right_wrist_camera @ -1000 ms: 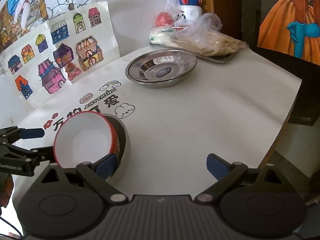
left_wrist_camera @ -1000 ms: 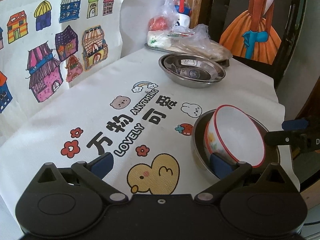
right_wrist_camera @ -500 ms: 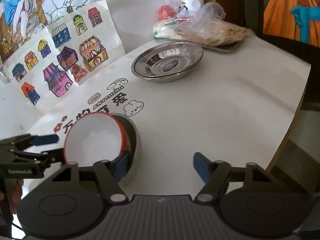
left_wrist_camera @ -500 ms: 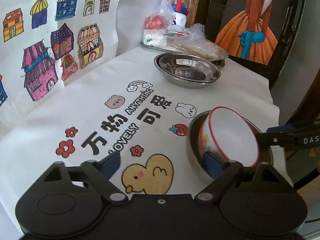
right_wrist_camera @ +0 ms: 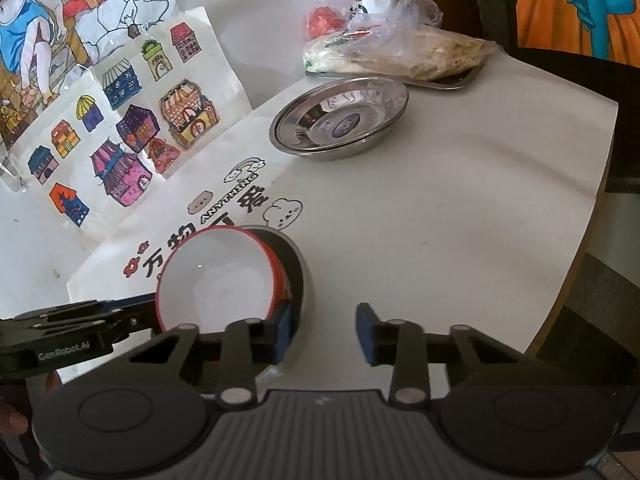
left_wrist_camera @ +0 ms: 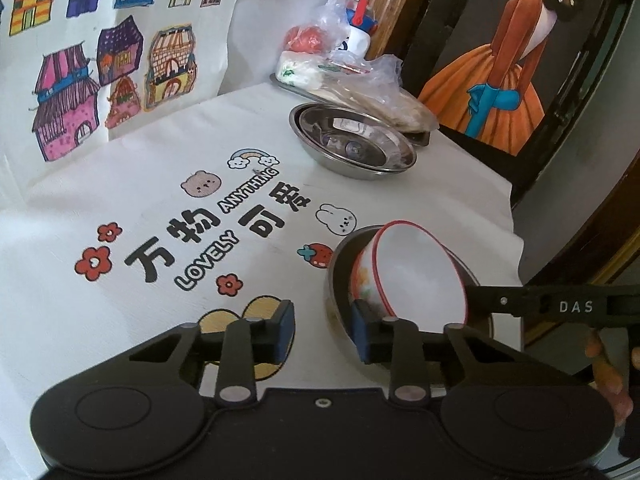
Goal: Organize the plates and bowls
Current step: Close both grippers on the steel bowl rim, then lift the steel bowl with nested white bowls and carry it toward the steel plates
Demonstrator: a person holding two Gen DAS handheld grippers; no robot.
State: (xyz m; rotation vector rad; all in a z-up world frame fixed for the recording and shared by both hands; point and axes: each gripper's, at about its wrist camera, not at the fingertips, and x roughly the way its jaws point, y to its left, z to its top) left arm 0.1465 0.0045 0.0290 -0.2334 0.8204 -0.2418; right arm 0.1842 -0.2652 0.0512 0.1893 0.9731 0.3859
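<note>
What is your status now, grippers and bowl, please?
Left gripper and right gripper both open, flanking the red-rimmed bowl. Bowl tilted on edge inside the steel bowl. Nothing stands between it and the steel plates.

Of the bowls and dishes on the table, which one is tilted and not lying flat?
The white bowl with the red rim: it leans inside a steel bowl. The steel dishes farther away lie flat.
</note>
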